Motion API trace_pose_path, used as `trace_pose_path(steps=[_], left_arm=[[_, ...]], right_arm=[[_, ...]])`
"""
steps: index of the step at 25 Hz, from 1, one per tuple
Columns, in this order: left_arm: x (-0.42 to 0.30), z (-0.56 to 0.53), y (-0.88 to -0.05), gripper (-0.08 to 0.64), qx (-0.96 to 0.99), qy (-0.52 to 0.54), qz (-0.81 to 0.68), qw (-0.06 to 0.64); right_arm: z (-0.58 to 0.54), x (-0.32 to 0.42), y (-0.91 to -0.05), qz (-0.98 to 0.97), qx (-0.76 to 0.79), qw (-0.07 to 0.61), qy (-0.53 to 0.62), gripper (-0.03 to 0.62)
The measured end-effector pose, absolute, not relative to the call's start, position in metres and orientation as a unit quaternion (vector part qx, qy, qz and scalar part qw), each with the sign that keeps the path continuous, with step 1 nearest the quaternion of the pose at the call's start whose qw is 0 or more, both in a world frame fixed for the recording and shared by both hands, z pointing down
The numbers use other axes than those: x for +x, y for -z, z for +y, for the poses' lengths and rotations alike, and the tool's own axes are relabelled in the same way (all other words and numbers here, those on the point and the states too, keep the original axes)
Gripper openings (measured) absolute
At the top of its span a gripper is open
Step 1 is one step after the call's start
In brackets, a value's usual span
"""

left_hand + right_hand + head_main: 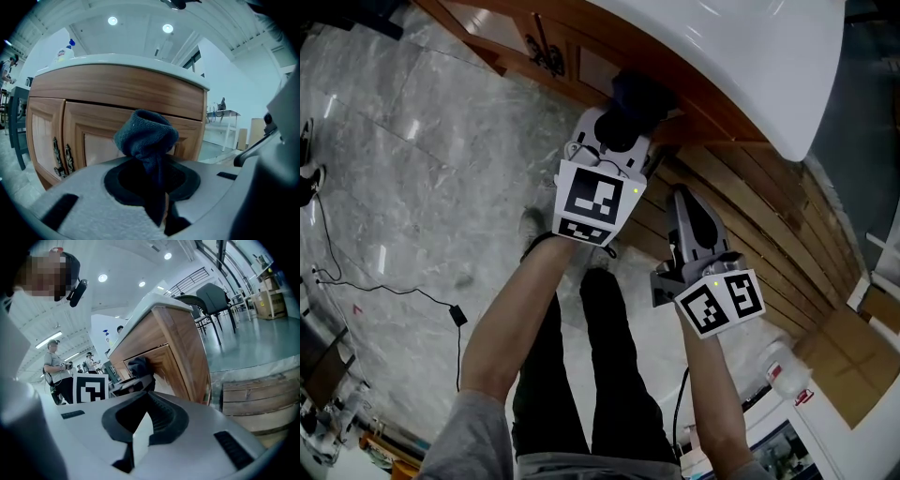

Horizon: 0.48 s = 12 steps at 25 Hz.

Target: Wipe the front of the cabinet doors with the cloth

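Note:
A dark blue cloth [146, 133] is bunched between the jaws of my left gripper [152, 164], which is shut on it. The cloth [639, 94] is pressed to the wooden cabinet front [581, 58] just under the white countertop [722, 56]. In the left gripper view a panelled cabinet door [98, 143] stands right behind the cloth, with dark ornate handles [62, 157] to its left. My right gripper [682, 197] hangs lower and to the right, away from the doors; its jaws [146, 397] are shut and hold nothing. The right gripper view also shows the cloth [138, 365] against the cabinet.
Wooden planks [750, 216] lie on the floor at the cabinet's right end, with a cardboard box [853, 366] beyond. A black cable [394, 291] runs over the marble floor. A spray bottle [65, 51] stands on the countertop. People [54, 364] and chairs [211, 301] are farther off.

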<state>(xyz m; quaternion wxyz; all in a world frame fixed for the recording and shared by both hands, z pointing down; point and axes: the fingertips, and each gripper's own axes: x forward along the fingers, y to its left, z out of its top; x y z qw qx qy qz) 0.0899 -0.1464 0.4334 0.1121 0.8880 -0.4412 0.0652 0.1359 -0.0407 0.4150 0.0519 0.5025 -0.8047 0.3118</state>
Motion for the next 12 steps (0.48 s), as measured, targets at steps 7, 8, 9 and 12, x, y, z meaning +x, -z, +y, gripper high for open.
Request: trace_pose_path(steps=[7, 8, 9, 12], left_arm=[[0.132, -0.123, -0.433, 0.078, 0.908, -0.077, -0.4, 0.101], [0.137, -0.119, -0.435, 0.078, 0.909, -0.08, -0.396, 0.102], [0.142, -0.115, -0.435, 0.078, 0.91, -0.08, -0.393, 0.103], [0.147, -0.114, -0.431, 0.078, 0.912, -0.074, -0.392, 0.098]], right_arm=[[-0.033, 0.15, -0.413, -0.799, 0.511, 0.047, -0.312, 0.012], [-0.032, 0.152, -0.413, -0.799, 0.512, 0.046, -0.312, 0.012], [-0.031, 0.154, -0.413, -0.798, 0.514, 0.045, -0.313, 0.012], [-0.028, 0.16, -0.414, -0.795, 0.517, 0.043, -0.313, 0.012]])
